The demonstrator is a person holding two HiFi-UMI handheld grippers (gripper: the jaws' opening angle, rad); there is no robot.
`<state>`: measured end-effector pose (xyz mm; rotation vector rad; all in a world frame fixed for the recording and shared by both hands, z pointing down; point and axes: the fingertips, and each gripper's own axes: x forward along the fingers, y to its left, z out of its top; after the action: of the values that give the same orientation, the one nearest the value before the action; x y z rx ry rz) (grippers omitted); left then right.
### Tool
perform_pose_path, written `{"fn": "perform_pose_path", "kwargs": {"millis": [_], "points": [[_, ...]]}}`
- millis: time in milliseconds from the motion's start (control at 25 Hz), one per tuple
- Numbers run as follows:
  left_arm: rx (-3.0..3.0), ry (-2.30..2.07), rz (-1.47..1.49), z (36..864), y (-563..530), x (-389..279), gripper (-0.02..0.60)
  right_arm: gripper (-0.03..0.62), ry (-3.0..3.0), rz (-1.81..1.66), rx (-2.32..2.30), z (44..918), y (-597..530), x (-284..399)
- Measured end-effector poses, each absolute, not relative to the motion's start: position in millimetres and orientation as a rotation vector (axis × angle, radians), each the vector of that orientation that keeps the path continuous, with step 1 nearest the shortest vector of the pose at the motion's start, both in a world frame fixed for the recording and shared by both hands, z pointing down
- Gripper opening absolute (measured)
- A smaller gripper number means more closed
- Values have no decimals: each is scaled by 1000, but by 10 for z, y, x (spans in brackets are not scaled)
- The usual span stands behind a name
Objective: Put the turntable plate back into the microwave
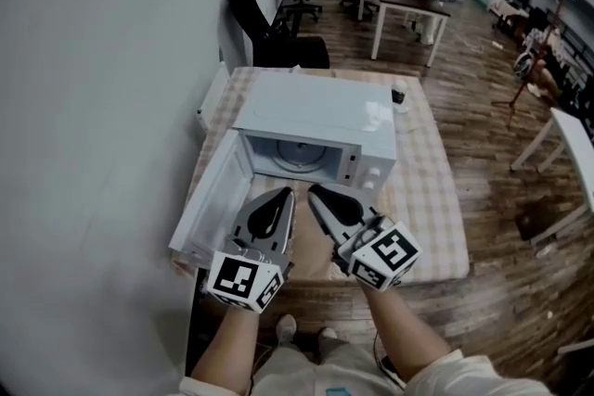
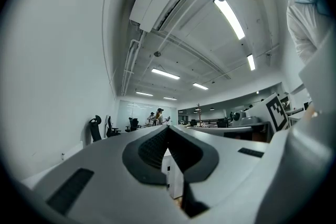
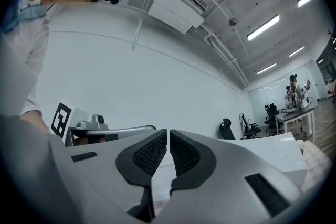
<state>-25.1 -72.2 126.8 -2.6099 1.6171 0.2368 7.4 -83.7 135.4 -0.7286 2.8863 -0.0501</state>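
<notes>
So the turntable plate [image 1: 297, 155], as far as I can tell, is already lying flat on the floor of the microwave [image 1: 320, 111]. There's a pale round shape in the open cavity, but it's small and a bit washed out in the head view, so I wouldn't swear it's properly seated on its hub. It's round, so there's no long axis to worry about. It lies straight ahead of and just past both sets of tips, lower than the jaws, which point roughly level into the opening. The left gripper [image 1: 286, 196] has its jaws fully together with nothing in them. The right gripper [image 1: 314, 192] is closed down to a thin slit, also with nothing between the pads. They sit side by side near the mouth of the cavity and neither is really closer to the plate, though the left one is next to the door [image 1: 212, 199], which hangs wide open on that side. Apart from that disc I can't see anything else inside the oven. My read is the plate part is basically done and the door is what's left, with the left hand best placed for it. The microwave stands on a table [image 1: 432, 199] with a checked cloth.
</notes>
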Motion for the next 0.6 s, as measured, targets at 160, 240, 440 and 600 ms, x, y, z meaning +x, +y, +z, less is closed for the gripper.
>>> {"fn": "perform_pose_path", "kwargs": {"millis": [160,240,440,600], "points": [[-2636,1578,229,1179,-537,-134,0,44,2888,-64,-686,1282,-631,137],[-2655,1569,211,1196,-467,-84,0,43,2892,-79,-669,1298,-551,180],[-2676,1594,225,1244,-415,-67,0,43,2908,-95,-648,1323,-485,240],[-2673,1587,246,1154,-404,-41,0,43,2901,-100,-651,1286,-501,273]]}}
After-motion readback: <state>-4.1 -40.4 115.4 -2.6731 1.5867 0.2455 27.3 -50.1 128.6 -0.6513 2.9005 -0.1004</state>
